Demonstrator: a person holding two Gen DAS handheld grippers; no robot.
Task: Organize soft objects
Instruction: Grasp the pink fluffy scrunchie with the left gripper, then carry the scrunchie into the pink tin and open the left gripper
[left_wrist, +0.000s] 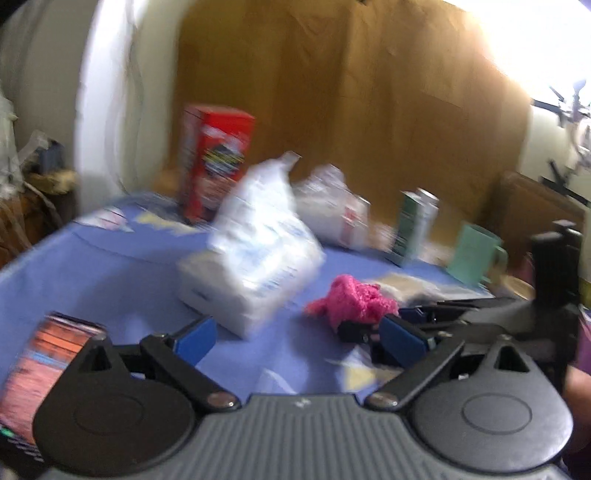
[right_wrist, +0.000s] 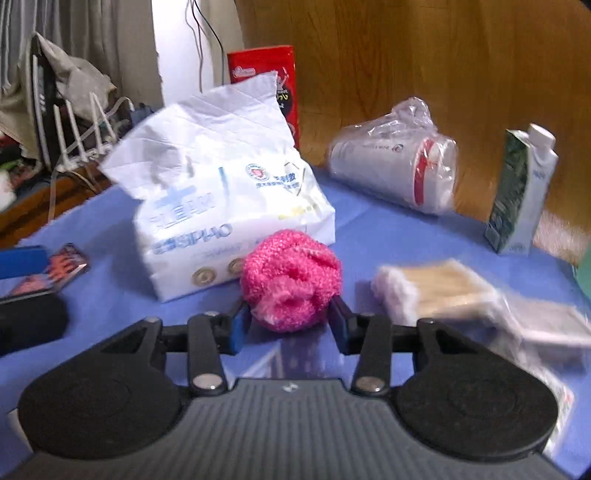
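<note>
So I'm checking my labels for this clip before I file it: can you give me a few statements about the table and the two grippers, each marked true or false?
1. The right gripper has its fingers on either side of the pink fluffy ball. True.
2. The left gripper is shut on the tissue pack. False: its jaws stand wide open with nothing between them.
3. The tissue pack lies behind the pink ball, seen from the right wrist. True.
4. The sleeve of paper cups stands upright. False: it lies on its side in its plastic wrap.
5. The table cover is green. False: it is blue.
</note>
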